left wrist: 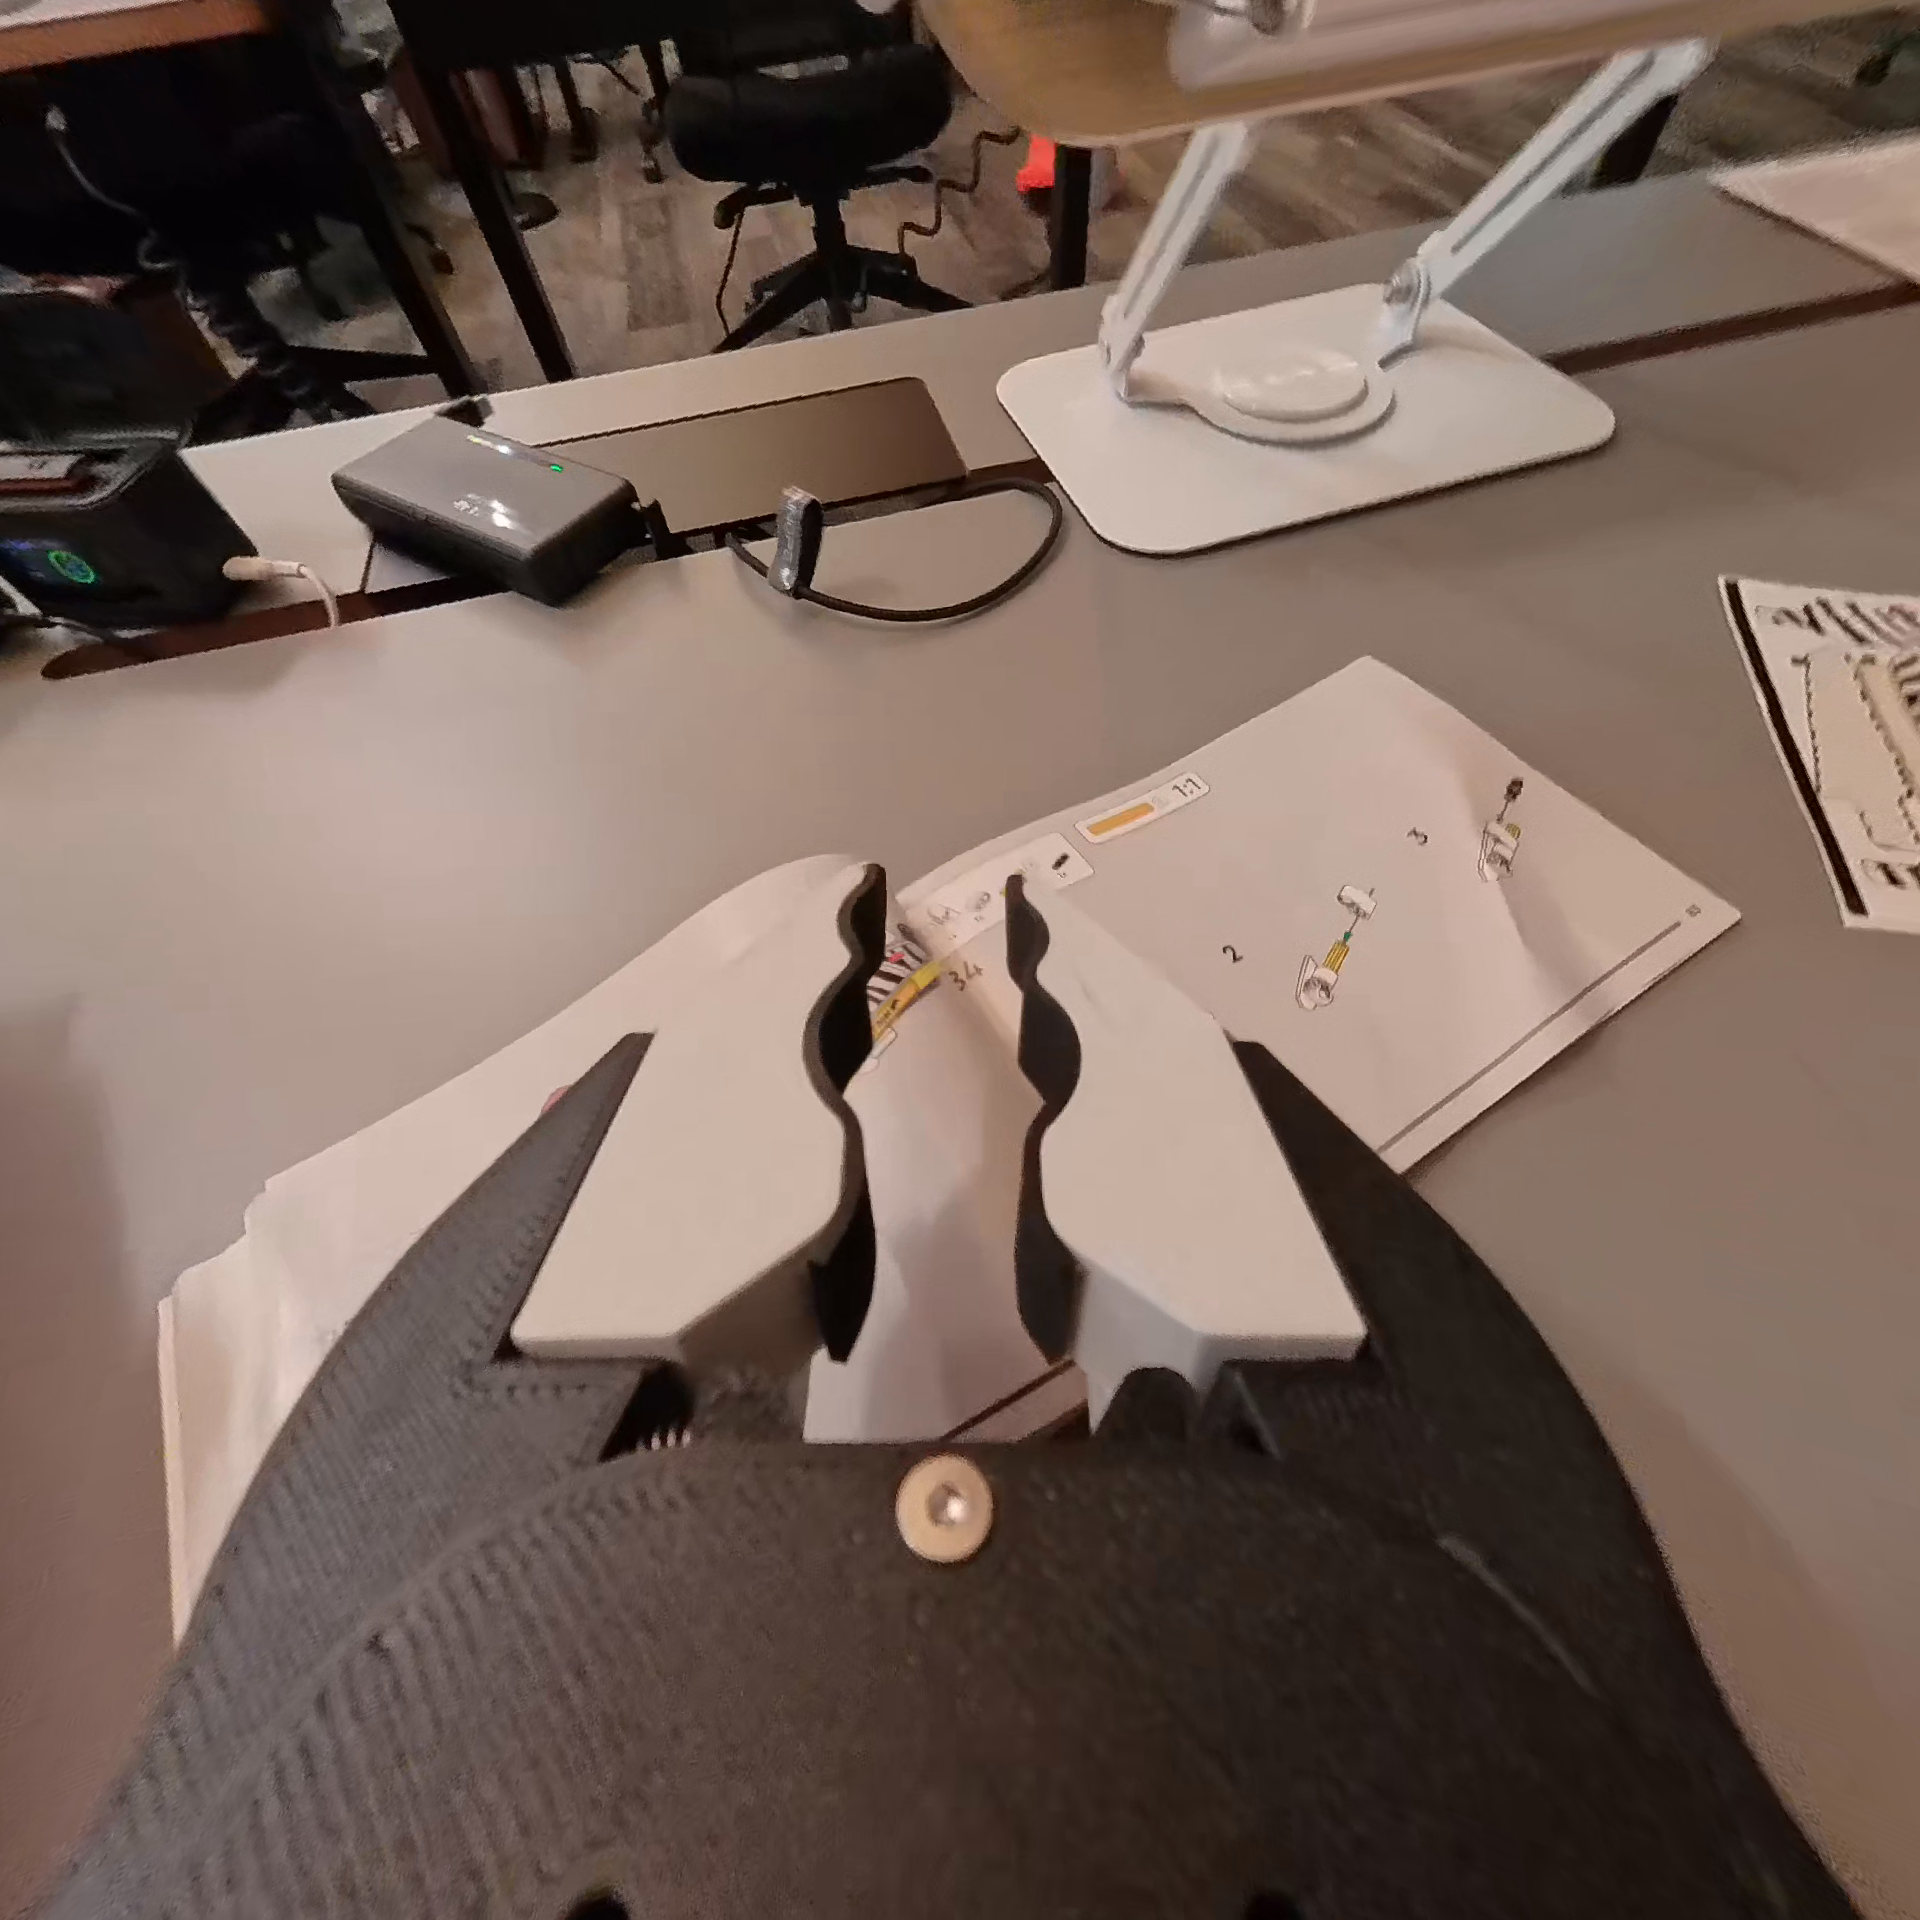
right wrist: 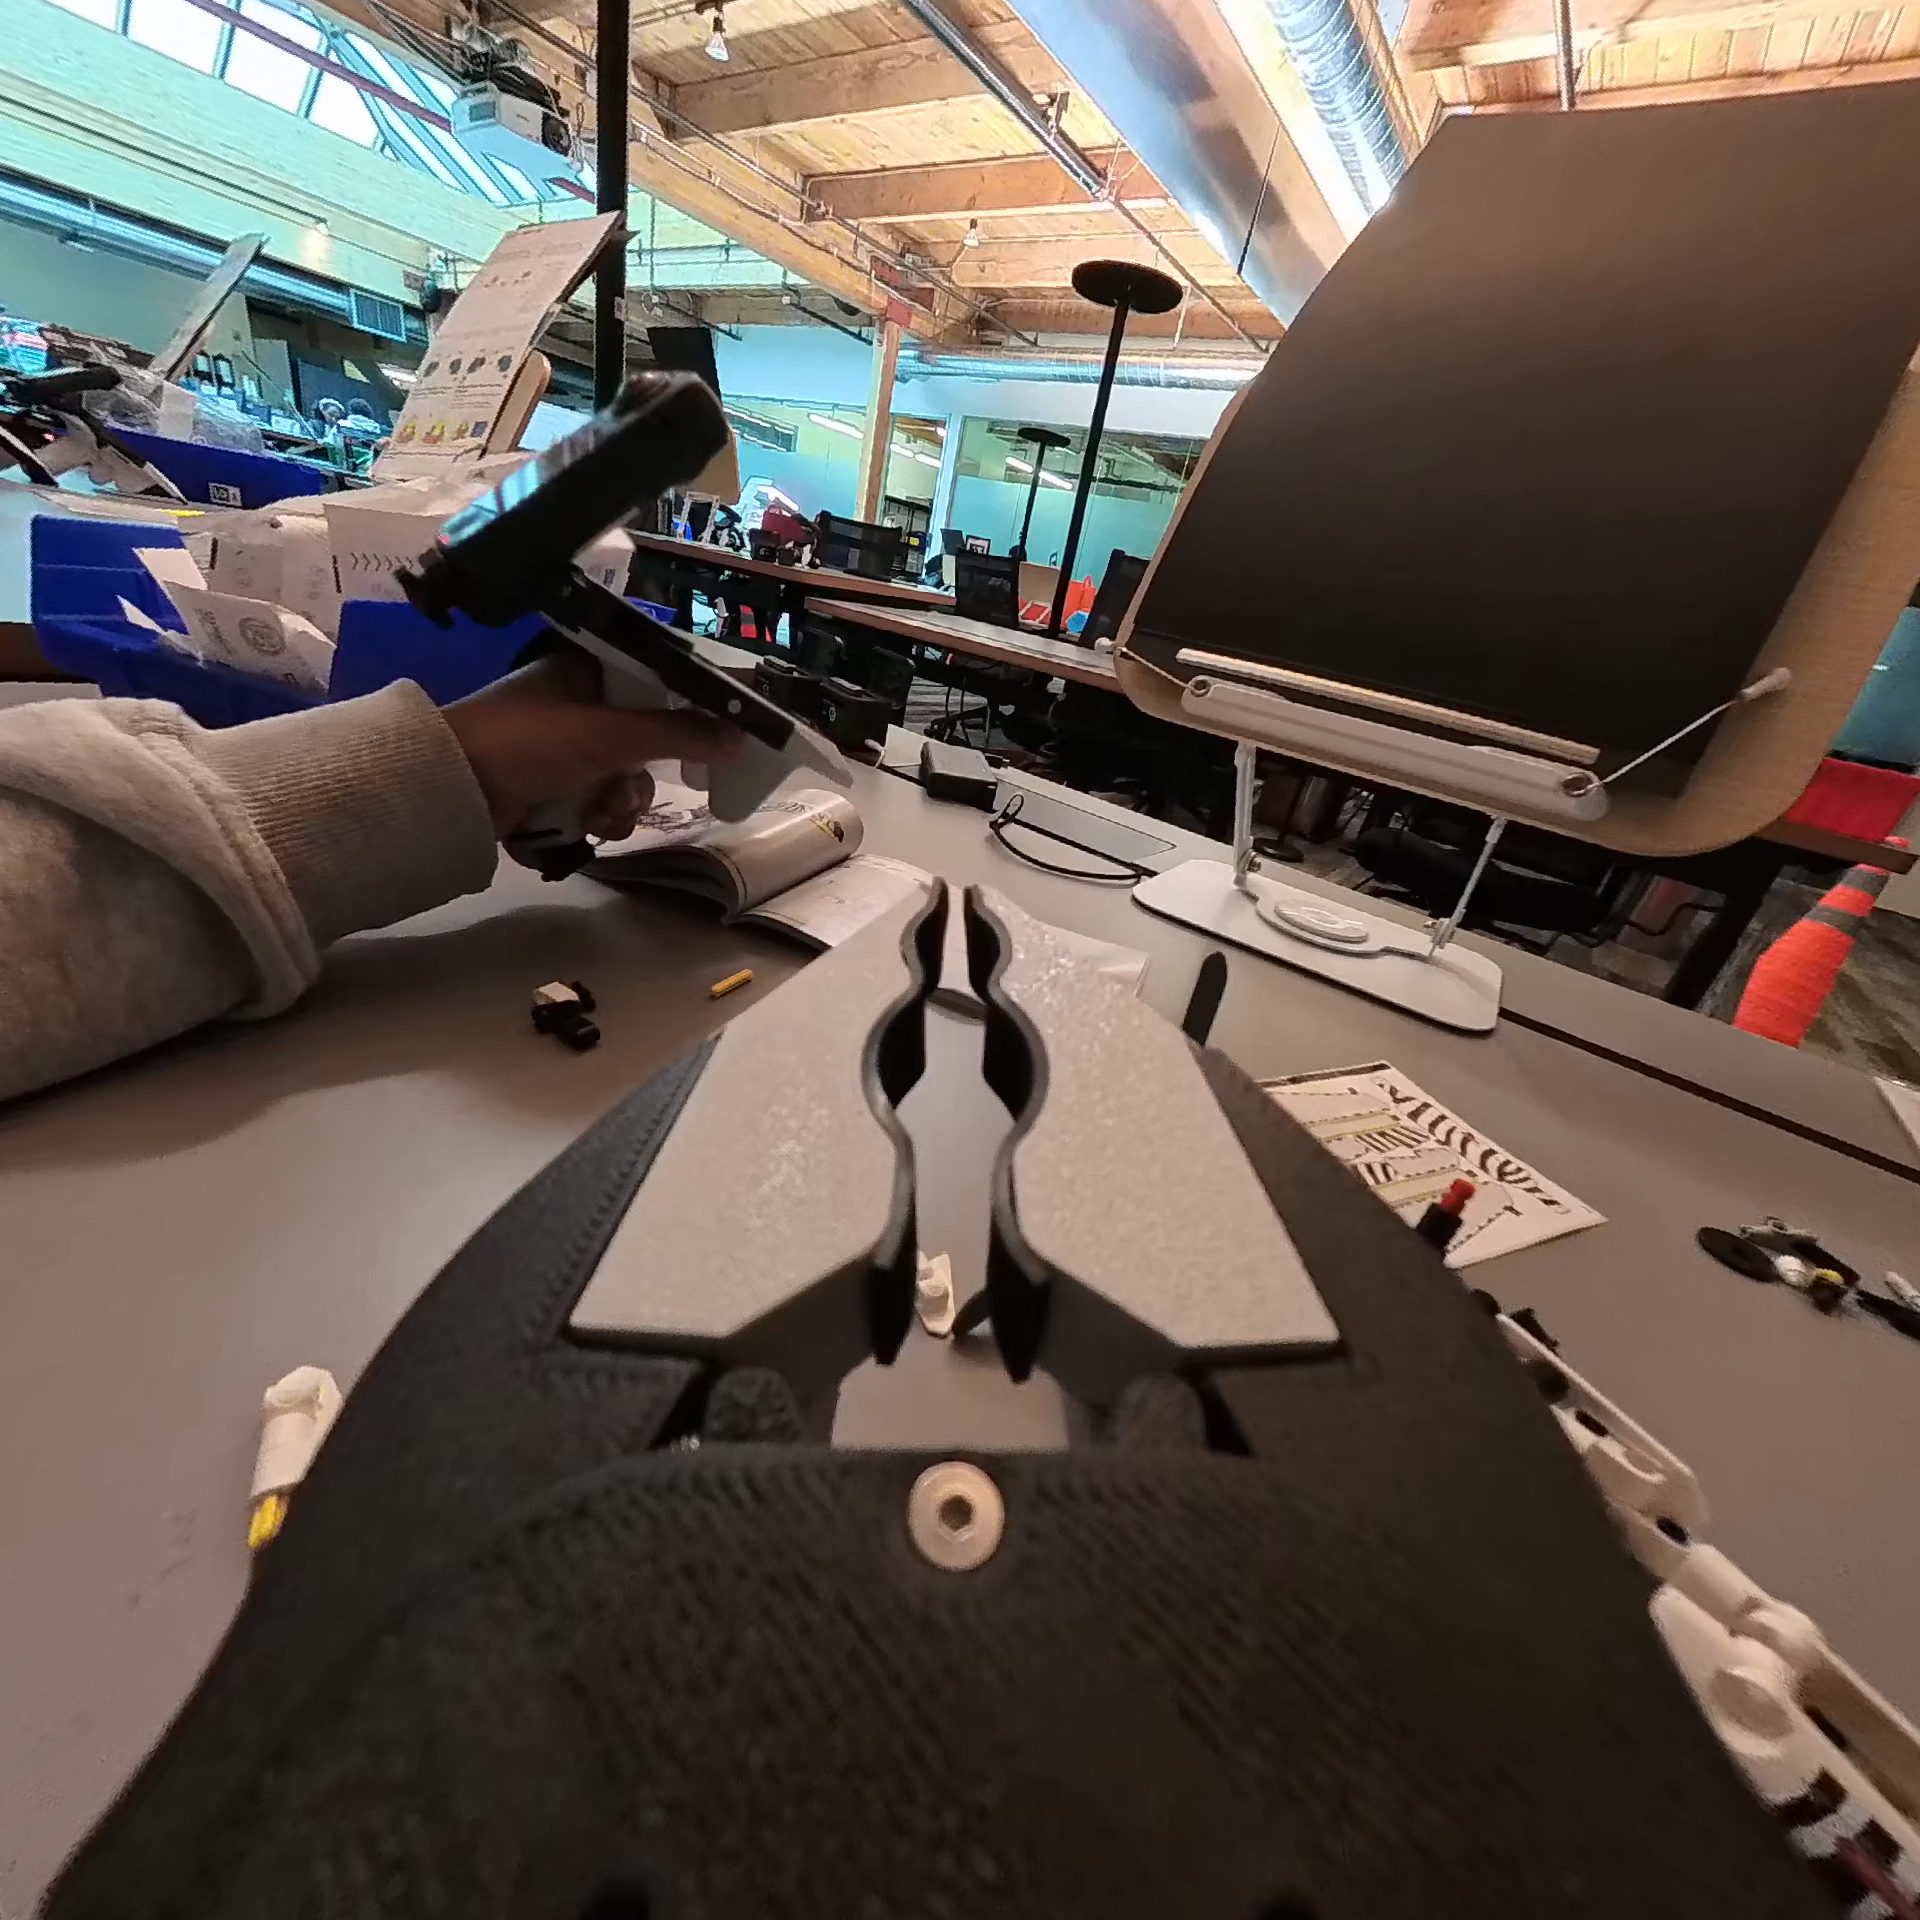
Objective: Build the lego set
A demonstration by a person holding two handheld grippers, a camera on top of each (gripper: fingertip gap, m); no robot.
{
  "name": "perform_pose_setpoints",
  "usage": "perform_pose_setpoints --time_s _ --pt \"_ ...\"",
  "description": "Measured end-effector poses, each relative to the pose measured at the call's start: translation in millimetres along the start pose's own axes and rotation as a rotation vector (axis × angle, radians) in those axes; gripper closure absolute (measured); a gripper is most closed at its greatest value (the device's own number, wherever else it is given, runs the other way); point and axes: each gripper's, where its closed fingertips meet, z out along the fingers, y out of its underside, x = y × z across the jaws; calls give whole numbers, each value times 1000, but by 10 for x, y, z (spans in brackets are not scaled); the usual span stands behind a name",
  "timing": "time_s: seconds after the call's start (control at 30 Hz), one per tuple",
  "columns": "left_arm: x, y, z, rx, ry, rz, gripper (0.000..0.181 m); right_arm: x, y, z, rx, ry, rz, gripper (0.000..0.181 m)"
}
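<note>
Under and ahead of both tools spreads the grey table (right wrist: pixel 520 1195), and on it, directly beneath the left tool (left wrist: pixel 940 904), lies the open instruction booklet (left wrist: pixel 1351 935). That tool hangs over the booklet's spine with its fingers apart and nothing between them; in the right wrist view the same tool (right wrist: pixel 779 758) sits tilted above the booklet, gripped by a hand in a grey sleeve (right wrist: pixel 208 831). Beyond and to the right stands a white book stand (right wrist: pixel 1340 925) with a dark board.

This looks like a reading step: the pages are being consulted before the next part is chosen.

The right tool (right wrist: pixel 956 904) hovers low over the table, its tips nearly together with a narrow gap, holding nothing. Right of it rests the striped sticker sheet (right wrist: pixel 1434 1164), and along its lower right edge runs the long white built section (right wrist: pixel 1714 1662). At its left flank sits a white piece with a yellow pin (right wrist: pixel 291 1434); farther ahead on the left are a small black-and-white piece (right wrist: pixel 561 1013) and a yellow pin (right wrist: pixel 730 982). Between its fingers, low down, a tiny white piece (right wrist: pixel 933 1294) stands on the table.

Next, I judge, the right tool must widen and settle squarely around one small part.
</note>
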Motion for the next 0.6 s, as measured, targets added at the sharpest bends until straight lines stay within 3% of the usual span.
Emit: perform_pose_setpoints --time_s 0.13,0.33,0.47,0.6 --pt "153 68 39 -38 35 70 151 23 -47 -28 15 4 8 181" --pt "569 106 40 -66 220 49 138 -17 -72 -18 17 1 -22 181" --pt "490 216 96 -125 163 70 124 -13 -88 -20 25 1 -25 181" --pt "224 151 88 -89 14 79 111 -8 -91 -27 30 1 -21 181"
